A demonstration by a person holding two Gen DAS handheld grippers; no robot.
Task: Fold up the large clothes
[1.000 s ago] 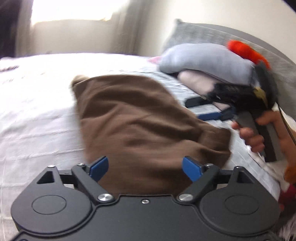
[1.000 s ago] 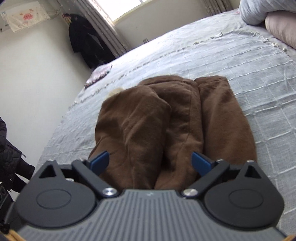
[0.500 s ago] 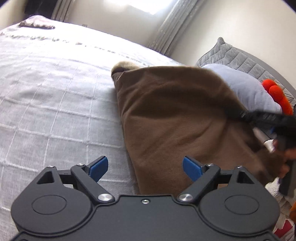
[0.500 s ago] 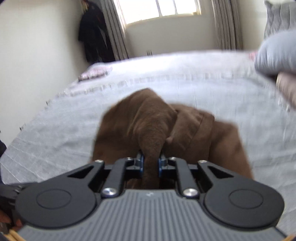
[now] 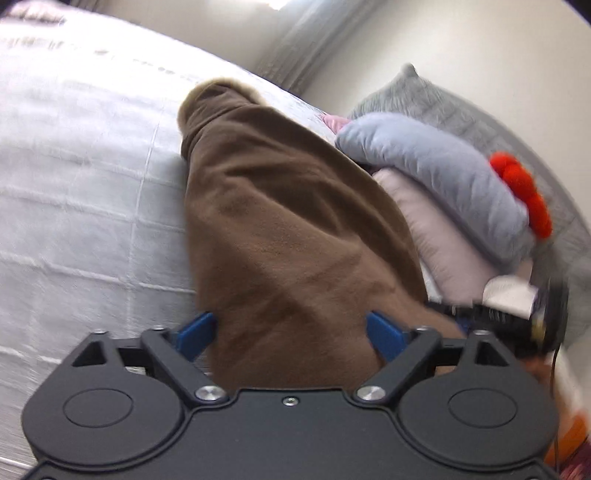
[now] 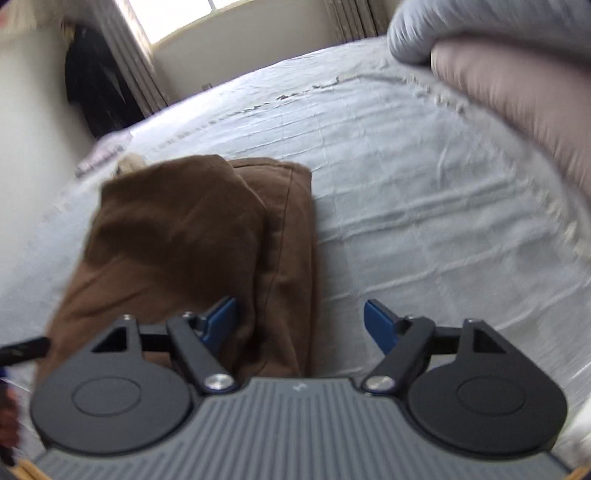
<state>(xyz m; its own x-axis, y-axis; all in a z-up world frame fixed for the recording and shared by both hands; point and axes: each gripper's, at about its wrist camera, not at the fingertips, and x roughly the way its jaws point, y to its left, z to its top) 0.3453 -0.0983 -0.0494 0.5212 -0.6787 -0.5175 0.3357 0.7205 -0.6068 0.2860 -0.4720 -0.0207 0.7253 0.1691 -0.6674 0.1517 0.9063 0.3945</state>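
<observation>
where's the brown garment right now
The brown garment lies folded on the grey bedspread, left of centre in the right wrist view, short of the stacked pillows.

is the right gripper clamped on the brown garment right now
No, the right gripper has its blue fingers spread apart, with the brown garment lying loose on the bed.

Right gripper (image 6: 299,325): bottom centre, blue fingers spread apart, gripping nothing.
Brown garment (image 6: 192,236): left of centre, folded on pale bedspread (image 6: 424,192).
Pillows (image 6: 517,74): upper right, stacked.
Window (image 6: 177,14): top left.
</observation>
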